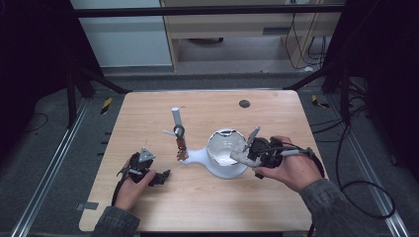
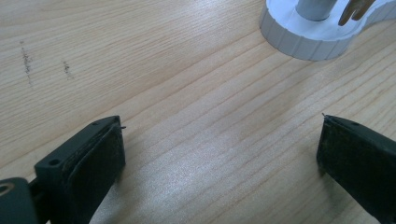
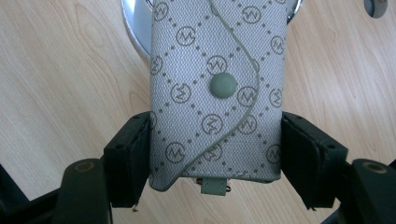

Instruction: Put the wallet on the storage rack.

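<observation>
Right gripper view, nearest first: right tongs (image 3: pixel 215 140) clamped on the lower sides of a grey monogram snap pouch (image 3: pixel 215 70), held above the surface (image 3: pixel 56 93) with its far end over the rim of the white bowl (image 3: pixel 133 32). Gripped only by the soft fabric edges, so likely to slide or twist out if tilted or jolted. Released too early, bound to land on the rim and tip out onto the wood rather than settle inside. Pushed down too hard against the rim, liable to rock the whole stand. Seen from the left gripper view: left tongs (image 2: pixel 222 123) spread wide with nothing between, low over the wood, the ribbed stand base (image 2: pixel 299 44) a little beyond and not steadied. Farther off in the high view: upright post (image 1: pixel 176 116) with a small trinket (image 1: pixel 181 145) hanging from it, apt to swing or drop off should the stand get knocked.
</observation>
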A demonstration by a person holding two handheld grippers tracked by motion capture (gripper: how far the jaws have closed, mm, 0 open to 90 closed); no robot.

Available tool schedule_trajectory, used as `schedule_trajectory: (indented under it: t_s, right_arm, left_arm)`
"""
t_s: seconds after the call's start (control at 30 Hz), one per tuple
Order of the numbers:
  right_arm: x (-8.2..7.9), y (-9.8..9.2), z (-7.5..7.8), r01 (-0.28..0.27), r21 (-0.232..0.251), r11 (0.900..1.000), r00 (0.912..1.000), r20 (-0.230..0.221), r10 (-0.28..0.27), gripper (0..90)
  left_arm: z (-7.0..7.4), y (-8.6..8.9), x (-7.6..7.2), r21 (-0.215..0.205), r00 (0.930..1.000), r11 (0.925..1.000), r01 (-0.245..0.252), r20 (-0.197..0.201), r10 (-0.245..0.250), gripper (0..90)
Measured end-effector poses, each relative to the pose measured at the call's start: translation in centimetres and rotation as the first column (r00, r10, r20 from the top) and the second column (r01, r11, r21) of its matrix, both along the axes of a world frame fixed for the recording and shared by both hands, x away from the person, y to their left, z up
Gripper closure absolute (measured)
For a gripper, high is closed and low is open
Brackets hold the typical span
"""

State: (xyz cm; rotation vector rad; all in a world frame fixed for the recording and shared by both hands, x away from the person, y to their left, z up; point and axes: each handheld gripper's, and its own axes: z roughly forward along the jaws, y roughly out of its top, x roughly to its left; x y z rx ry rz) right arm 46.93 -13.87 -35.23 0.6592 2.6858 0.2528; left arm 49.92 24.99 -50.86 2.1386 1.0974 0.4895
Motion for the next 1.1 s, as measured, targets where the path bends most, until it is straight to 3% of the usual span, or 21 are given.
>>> schedule_trajectory:
  t_s: [0.47,1.1]
  right_arm:
    - [1.5,2.7,-0.8,-0.045,-0.038,0.998,0.9988,-0.022,0.044,30.5]
    - [3.2,4.9,-1.8,-0.051,-0.087,0.995,0.9975,-0.054,0.046,30.6]
  left_arm:
    - [0.0,0.0,0.0,-0.003,1.0000,1.0000,0.000,0.001,0.000,0.4]
    - [0.0,0.0,0.0,-0.001,1.0000,1.0000,0.002,0.002,-0.002,0.4]
